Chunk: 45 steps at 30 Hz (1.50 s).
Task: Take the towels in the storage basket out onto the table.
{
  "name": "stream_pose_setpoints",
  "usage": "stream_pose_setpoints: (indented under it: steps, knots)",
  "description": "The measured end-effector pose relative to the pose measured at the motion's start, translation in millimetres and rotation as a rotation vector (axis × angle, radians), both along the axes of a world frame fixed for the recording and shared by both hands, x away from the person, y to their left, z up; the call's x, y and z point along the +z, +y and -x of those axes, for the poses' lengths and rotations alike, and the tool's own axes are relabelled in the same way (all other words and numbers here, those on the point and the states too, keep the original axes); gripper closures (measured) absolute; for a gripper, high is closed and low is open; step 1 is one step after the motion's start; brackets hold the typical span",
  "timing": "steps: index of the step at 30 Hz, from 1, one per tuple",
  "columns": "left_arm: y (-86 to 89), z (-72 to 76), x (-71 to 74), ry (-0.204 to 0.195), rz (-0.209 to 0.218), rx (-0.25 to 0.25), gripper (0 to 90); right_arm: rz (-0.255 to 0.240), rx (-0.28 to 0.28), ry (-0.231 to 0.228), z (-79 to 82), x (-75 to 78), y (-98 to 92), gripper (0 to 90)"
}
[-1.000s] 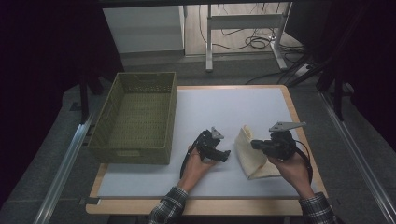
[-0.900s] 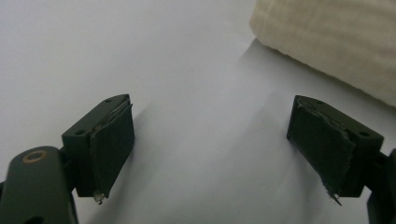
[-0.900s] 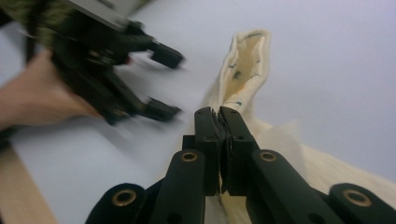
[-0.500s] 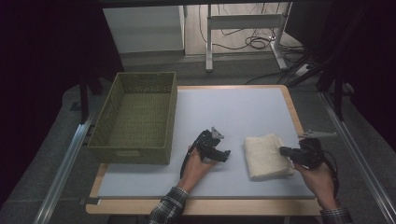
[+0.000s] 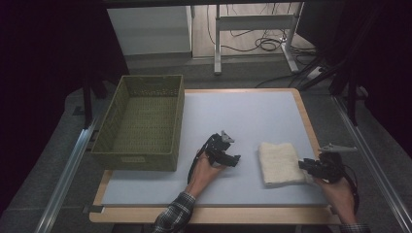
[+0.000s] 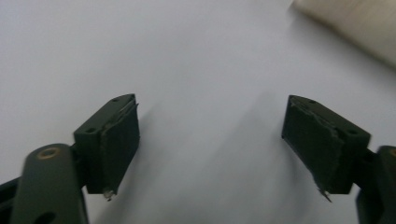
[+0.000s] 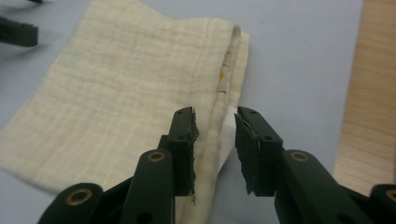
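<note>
A folded cream cloth (image 5: 281,162) lies flat on the pale blue mat (image 5: 243,116), right of centre. My right gripper (image 5: 305,166) sits at the cloth's right edge. In the right gripper view its jaws (image 7: 215,119) have just been opening: they stand a little apart, the cloth's (image 7: 126,93) folded edge lies between them, and the pads do not press on it. My left gripper (image 5: 234,160) rests on the mat just left of the cloth. Its jaws (image 6: 212,140) are wide open over bare mat, with a corner of the cloth (image 6: 355,23) beyond them.
A green woven basket (image 5: 136,154) stands on the left side of the table with nothing inside. The table's wooden border (image 5: 307,116) runs close to the right of the cloth. Cables and a stand's legs lie on the floor beyond the table.
The right gripper swung right and down, laying the raised cloth flat on the mat, and its jaws came apart. The left gripper stayed where it was.
</note>
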<state>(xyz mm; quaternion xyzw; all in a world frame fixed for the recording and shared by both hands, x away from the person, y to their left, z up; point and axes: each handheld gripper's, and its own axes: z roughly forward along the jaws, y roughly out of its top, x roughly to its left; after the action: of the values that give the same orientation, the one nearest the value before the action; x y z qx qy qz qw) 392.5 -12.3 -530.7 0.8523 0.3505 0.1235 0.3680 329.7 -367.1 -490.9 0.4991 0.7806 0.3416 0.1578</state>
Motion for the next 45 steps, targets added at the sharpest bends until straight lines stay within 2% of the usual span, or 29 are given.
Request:
stream_pose_setpoints:
  steps: [3,5,8,12,16,20,21,24,25,26,27,30,32,36,42,45]
  knots:
    - [-15.5,-5.4,14.3,-0.019,0.023,-0.03,22.1,0.005,0.012,-0.023,9.9,7.0,-0.4,64.5]
    - [-27.8,-9.0,23.1,-0.027,0.038,-0.05,22.9,0.009,0.022,-0.022,15.7,8.0,-0.3,63.5]
    - [-45.7,-15.0,31.0,-0.02,0.083,-0.081,24.0,0.005,0.026,-0.016,23.1,4.8,-0.6,62.0]
    - [-65.1,-24.3,28.0,-0.003,0.107,-0.102,26.3,0.011,0.027,-0.015,30.3,-1.9,-1.0,59.5]
    - [-77.2,-31.9,13.1,0.013,0.065,-0.082,30.5,0.028,0.015,-0.007,31.8,-11.0,-3.4,56.9]
    - [-78.8,-34.9,1.3,0.041,0.054,-0.089,33.1,0.035,0.026,0.012,31.9,-21.1,-1.8,55.3]
    - [-77.5,-34.4,0.5,0.033,0.062,-0.09,33.0,0.031,0.025,0.002,33.0,-21.9,-1.7,55.3]
    - [-77.4,-31.4,0.1,0.03,0.067,-0.098,39.0,0.029,0.018,0.006,33.2,-22.2,-0.4,62.6]
    - [-77.5,-29.5,0.1,0.029,0.068,-0.107,43.8,0.02,0.023,0.012,33.3,-22.3,-0.2,68.3]
    - [-77.5,-29.5,0.1,0.029,0.068,-0.107,49.5,0.02,0.023,0.012,33.3,-22.3,-0.2,68.3]
    - [-76.9,-26.7,-1.3,0.039,0.098,-0.125,56.4,-0.017,0.034,0.025,33.4,-23.3,0.0,77.0]
    - [-74.4,-27.5,-3.8,0.091,0.163,-0.151,74.4,-0.07,0.04,0.044,31.9,-24.9,-3.7,81.3]
    - [-73.8,-27.5,-4.2,0.104,0.177,-0.16,81.1,-0.08,0.046,0.051,31.4,-24.8,-4.8,82.5]
    - [-74.1,-25.6,1.3,0.072,0.139,-0.177,83.5,-0.062,0.055,0.052,30.9,-21.1,-2.1,83.3]
    - [-65.1,-22.6,14.6,0.024,0.102,-0.169,83.4,-0.085,0.09,0.032,30.3,-10.5,5.2,83.4]
    - [-56.5,-22.0,21.2,0.01,0.102,-0.153,83.1,-0.089,0.116,0.014,28.8,-3.1,13.5,83.3]
